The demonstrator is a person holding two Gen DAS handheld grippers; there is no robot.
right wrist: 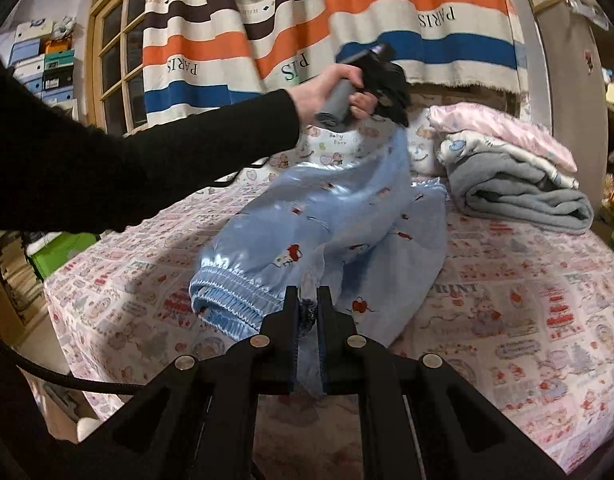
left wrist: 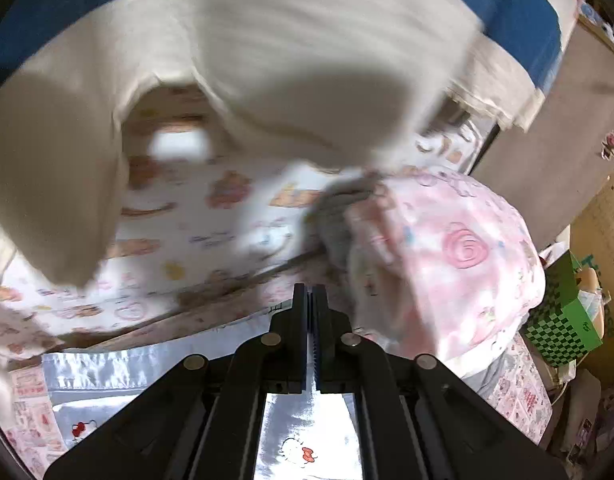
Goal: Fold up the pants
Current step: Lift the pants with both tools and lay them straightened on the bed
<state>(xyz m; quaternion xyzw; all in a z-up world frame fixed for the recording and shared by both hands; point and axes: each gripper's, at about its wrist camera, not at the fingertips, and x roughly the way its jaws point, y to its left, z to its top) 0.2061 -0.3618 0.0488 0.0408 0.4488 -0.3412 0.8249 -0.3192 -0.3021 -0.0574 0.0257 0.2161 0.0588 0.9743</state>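
Right wrist view: 1 pair of pale blue satin pants [right wrist: 327, 224] lay across the patterned bedsheet [right wrist: 527, 320] at frame centre, lifted at 2 points. The right gripper [right wrist: 307, 308], lower centre, was clenched on the fabric beside the elastic waistband [right wrist: 227, 292], a fold of cloth pinched between its 2 fingers. The left gripper [right wrist: 391, 92], upper centre, was carried by 1 hand [right wrist: 327, 92] in a black sleeve [right wrist: 147, 160] and gripped the far end of the pants, which hung from its tip; its jaws were pressed together. Right of centre sat 1 stack of 3 folded blankets [right wrist: 515, 176]. A striped curtain [right wrist: 327, 20] filled the upper frame, with 1 wooden window [right wrist: 115, 48] at upper left.

Left wrist view: the left gripper [left wrist: 310, 292], lower centre, showed its 2 fingers meeting, the silvery-blue pants [left wrist: 307, 432] below them. The frame was motion-blurred; a pink blanket [left wrist: 459, 256] lay at right.
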